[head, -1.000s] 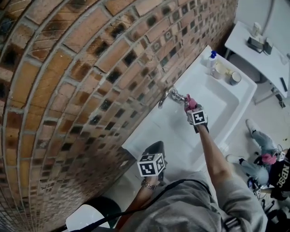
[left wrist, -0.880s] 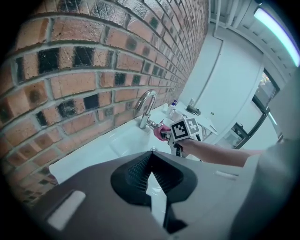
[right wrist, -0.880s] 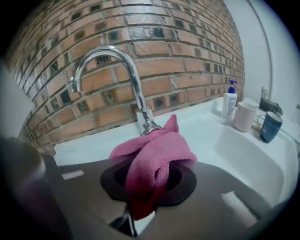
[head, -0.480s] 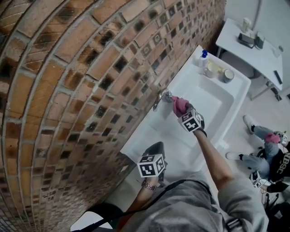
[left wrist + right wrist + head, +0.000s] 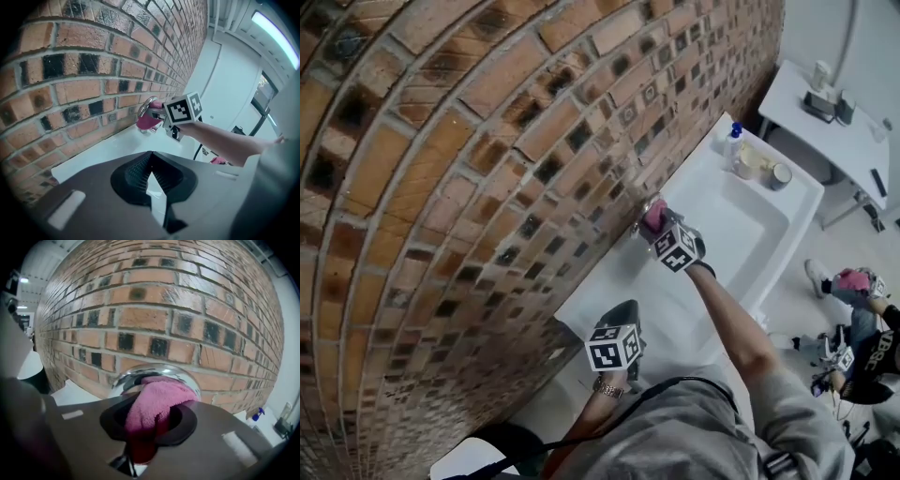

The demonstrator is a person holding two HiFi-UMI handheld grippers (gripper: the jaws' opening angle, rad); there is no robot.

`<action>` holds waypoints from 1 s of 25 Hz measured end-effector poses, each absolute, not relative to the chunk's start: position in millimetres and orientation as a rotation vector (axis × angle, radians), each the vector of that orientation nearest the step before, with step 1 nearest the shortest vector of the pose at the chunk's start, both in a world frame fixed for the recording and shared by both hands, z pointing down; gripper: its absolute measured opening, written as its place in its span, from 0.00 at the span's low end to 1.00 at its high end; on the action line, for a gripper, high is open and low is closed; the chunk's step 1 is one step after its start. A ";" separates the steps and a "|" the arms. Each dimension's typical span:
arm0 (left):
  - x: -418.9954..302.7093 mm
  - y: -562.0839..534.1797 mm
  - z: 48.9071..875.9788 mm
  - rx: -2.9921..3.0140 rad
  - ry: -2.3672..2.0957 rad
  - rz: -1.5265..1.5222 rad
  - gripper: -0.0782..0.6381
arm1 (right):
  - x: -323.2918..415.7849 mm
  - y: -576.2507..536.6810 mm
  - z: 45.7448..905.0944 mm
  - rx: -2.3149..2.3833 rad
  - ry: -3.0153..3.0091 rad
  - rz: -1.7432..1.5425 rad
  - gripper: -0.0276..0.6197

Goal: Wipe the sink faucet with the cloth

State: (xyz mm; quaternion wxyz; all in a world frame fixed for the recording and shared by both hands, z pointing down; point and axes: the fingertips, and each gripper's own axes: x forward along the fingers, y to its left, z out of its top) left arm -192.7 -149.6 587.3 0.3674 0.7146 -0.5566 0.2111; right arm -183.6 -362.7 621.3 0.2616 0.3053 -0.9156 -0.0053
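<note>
The right tool is clamped on a pink cloth, whose bunched end presses against the chrome faucet straight ahead of its jaws, with the brick wall just beyond; the white sink lies under it and to its right; past it, on the sink's far corner, stand a blue-capped bottle and two round tins, contents too small to tell; the left tool, jaws together on nothing, hangs well behind.
</note>
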 end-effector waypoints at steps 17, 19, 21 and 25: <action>-191.7 -130.0 556.7 1.903 -1.476 0.377 0.13 | -161.4 -214.2 581.2 0.886 -2.574 0.405 0.16; -181.2 -123.2 566.4 1.912 -1.455 0.395 0.13 | -134.6 -187.5 564.2 1.036 -2.595 0.589 0.16; -159.6 -114.4 577.2 1.929 -1.407 0.405 0.13 | -106.0 -156.4 555.9 1.141 -2.573 0.644 0.16; -101.9 -86.2 578.3 1.995 -1.309 0.409 0.13 | -53.8 -98.5 546.5 1.281 -2.508 0.688 0.16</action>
